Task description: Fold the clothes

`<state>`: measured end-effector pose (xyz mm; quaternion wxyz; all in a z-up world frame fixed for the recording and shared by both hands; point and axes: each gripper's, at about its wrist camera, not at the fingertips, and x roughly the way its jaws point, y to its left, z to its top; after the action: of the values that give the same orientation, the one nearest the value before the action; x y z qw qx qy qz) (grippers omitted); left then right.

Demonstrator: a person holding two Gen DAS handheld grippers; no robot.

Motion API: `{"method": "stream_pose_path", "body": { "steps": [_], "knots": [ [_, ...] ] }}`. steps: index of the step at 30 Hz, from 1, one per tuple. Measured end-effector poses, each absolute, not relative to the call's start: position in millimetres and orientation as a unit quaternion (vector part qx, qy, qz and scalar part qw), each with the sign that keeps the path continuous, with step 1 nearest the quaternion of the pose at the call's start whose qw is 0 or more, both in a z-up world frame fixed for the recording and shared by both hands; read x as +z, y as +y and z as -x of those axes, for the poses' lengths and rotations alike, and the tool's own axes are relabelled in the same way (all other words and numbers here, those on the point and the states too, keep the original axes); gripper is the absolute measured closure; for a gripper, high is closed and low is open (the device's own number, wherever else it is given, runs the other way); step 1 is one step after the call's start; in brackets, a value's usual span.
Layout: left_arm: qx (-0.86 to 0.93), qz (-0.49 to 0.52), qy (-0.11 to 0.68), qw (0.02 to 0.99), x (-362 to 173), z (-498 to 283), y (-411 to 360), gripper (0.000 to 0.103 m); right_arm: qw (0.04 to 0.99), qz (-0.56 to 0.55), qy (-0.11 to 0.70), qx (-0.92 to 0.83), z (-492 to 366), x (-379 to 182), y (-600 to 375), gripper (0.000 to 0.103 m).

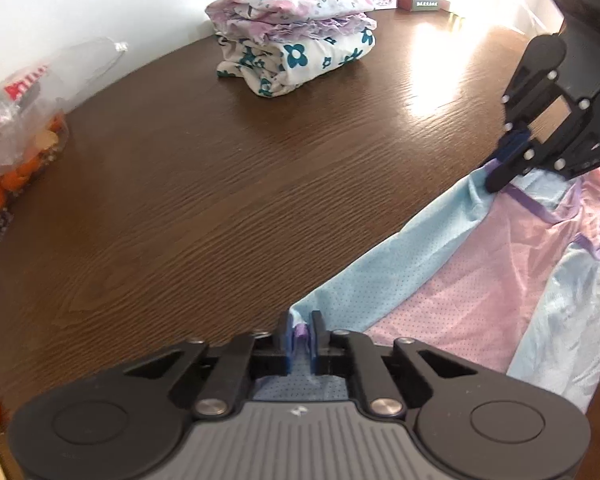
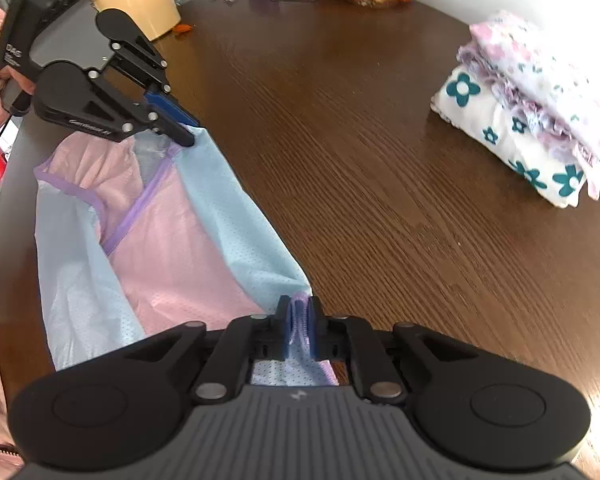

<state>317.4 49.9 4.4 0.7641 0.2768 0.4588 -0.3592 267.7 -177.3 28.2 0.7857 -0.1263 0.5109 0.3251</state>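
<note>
On the far left of the dark brown wood-grain table [image 1: 228, 184], a clear plastic bag of orange fruit [image 1: 16, 160] sits at the edge. The left gripper [image 1: 300, 330] pinches one light-blue corner of the pink and light-blue mesh garment with purple trim [image 1: 452, 280], which lies flat near the table's front edge. Further right, the right gripper [image 1: 500, 168] clamps another corner. Well apart at the back stands a stack of folded floral clothes [image 1: 296, 44].

dark wood table [image 1: 228, 200]: folded floral stack [image 1: 296, 48], pink-blue garment [image 1: 452, 280], bagged oranges [image 1: 12, 168]
</note>
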Motion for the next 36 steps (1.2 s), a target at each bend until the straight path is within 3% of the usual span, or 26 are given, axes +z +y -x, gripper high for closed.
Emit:
{"method": "stream_pose_path", "body": {
  "steps": [6,15,18,30,33,36],
  "knots": [
    [-0.334,-0.297,0.408,0.796,14.4,-288.7,55.0,0.100,0.807,0.143,0.466,0.334,-246.3,46.8,-175.3,0.099],
    [-0.294,-0.296,0.207,0.885,47.8,-176.6,80.6,0.100,0.836,0.225,0.351,0.356,-153.6,79.5,-165.0,0.100],
    [-0.278,-0.279,0.203,0.896,38.1,-143.3,91.5,0.100,0.837,0.254,0.318,0.365,-112.8,80.1,-160.8,0.100],
    [-0.250,-0.239,0.249,0.905,-3.3,-83.0,115.5,0.100,0.832,0.267,0.318,0.368,-58.6,32.1,-149.5,0.099],
    [-0.245,-0.231,0.262,0.904,-11.2,-74.1,119.5,0.097,0.829,0.268,0.321,0.371,-49.9,25.8,-148.6,0.096],
    [-0.239,-0.217,0.271,0.907,-12.4,-77.4,122.1,0.090,0.831,0.249,0.329,0.374,-46.5,23.9,-149.3,0.086]
  ]
}}
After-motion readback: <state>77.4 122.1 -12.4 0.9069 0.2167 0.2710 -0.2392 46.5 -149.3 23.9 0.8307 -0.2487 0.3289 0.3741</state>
